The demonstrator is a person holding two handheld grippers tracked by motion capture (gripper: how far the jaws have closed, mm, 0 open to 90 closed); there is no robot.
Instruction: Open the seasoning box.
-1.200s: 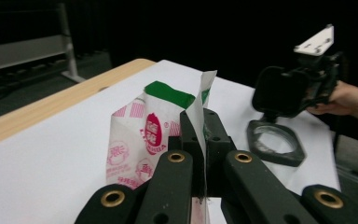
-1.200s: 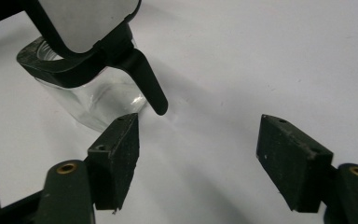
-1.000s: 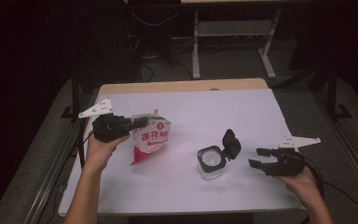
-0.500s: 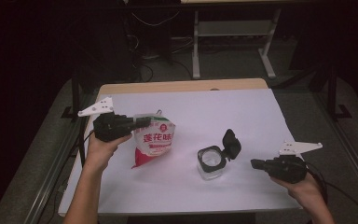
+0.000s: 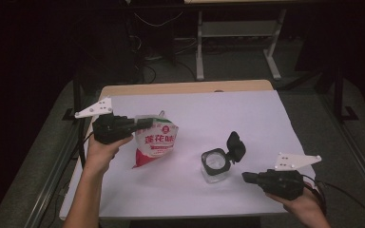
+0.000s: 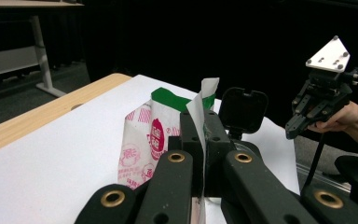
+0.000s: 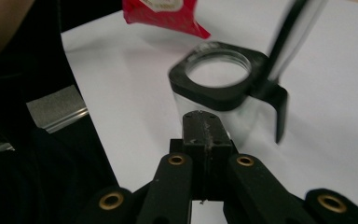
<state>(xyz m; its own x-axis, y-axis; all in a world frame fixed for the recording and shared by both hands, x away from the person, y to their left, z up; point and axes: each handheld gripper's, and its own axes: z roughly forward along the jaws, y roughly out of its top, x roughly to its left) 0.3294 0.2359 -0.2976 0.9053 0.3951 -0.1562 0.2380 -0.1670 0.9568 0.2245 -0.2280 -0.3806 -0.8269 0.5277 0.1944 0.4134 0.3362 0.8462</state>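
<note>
Snack pouch (image 5: 154, 142): stood at the white sheet's left, soft, light, crinkly film; best taken by its top seal, where the left gripper (image 5: 145, 124) was clamped. Right gripper (image 5: 247, 176): jaws together, empty, near the open-lidded clear jar (image 5: 215, 164).

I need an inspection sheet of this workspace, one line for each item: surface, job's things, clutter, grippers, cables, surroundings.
Surface: white sheet covering a wooden table.
Job's things: red and white pouch, top corner pinched, bottom on the sheet; clear container with black rim, hinged lid standing open.
Clutter: nothing seen.
Grippers: left gripper shut on the pouch; right gripper shut and empty, beside the container without touching it.
Cables: one trails from the right gripper; several lie on the floor beyond the table.
Surroundings: dark room, grey floor, white table frame behind.
</note>
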